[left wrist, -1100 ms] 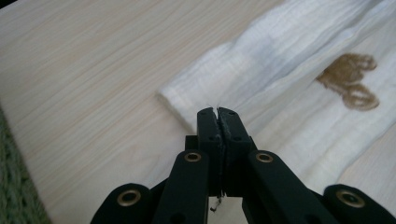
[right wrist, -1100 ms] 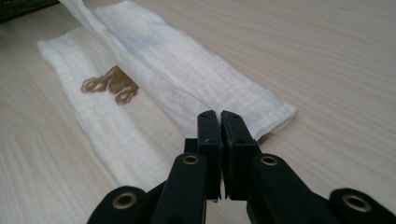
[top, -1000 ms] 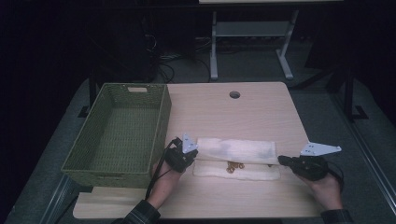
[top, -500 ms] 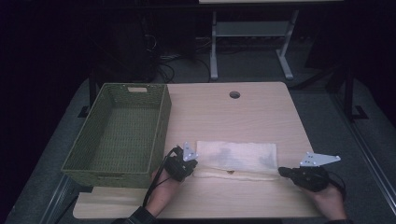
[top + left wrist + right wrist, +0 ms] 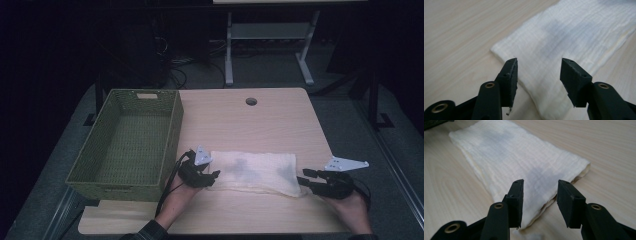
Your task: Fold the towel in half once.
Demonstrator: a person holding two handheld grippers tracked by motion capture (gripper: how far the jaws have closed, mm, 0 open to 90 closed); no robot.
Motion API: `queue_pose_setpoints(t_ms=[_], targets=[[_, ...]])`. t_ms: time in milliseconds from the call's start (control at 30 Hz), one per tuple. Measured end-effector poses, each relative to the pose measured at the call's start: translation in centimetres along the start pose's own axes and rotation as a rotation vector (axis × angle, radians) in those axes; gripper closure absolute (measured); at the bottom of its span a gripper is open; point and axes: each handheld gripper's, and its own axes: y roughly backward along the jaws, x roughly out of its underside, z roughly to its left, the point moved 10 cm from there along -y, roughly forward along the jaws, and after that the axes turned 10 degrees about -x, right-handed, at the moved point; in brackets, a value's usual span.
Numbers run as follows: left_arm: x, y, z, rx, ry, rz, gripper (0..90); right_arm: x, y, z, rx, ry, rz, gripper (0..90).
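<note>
High view: a folded white cloth (image 5: pixel 252 172) lies flat on the wooden table (image 5: pixel 260 120), near its front edge and just right of the green basket (image 5: pixel 127 142). The left gripper (image 5: pixel 212 176) sits at the cloth's left end; the right gripper (image 5: pixel 302 180) sits at its right end.

Left gripper view: the left gripper (image 5: pixel 539 72) has its jaws spread apart, straddling the near end of the cloth (image 5: pixel 574 37) with nothing pinched.

Right gripper view: the right gripper (image 5: pixel 539 195) also has its jaws spread, poised over the cloth's (image 5: pixel 519 162) folded corner, where layered edges are visible. No fabric is clamped between them.
</note>
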Motion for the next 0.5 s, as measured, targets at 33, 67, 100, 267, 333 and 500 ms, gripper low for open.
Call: queue_pose_setpoints(t_ms=[33,67,100,267,333,500], targets=[[-0.2,-0.2,0.3,-0.003,-0.005,-0.003,46.3,-0.2,-0.1,-0.3,0.006,-0.005,0.000,56.7],[-0.5,-0.5,0.5,-0.008,0.000,-0.010,46.2,-0.5,-0.2,-0.6,0.011,-0.005,-0.003,56.9],[-0.8,-0.8,0.8,-0.015,0.011,-0.019,46.3,-0.8,-0.4,-1.0,0.018,-0.012,-0.001,57.4],[-2.1,-2.9,2.6,-0.046,0.047,-0.022,47.3,-2.3,-1.5,-3.1,0.036,-0.028,-0.006,60.0],[-2.4,-3.7,3.2,-0.064,0.051,-0.019,47.7,-2.9,-2.0,-3.9,0.049,-0.030,-0.006,61.2],[-3.1,-5.4,4.7,-0.087,0.066,-0.004,49.8,-3.5,-3.1,-6.1,0.084,-0.045,0.003,64.3]])
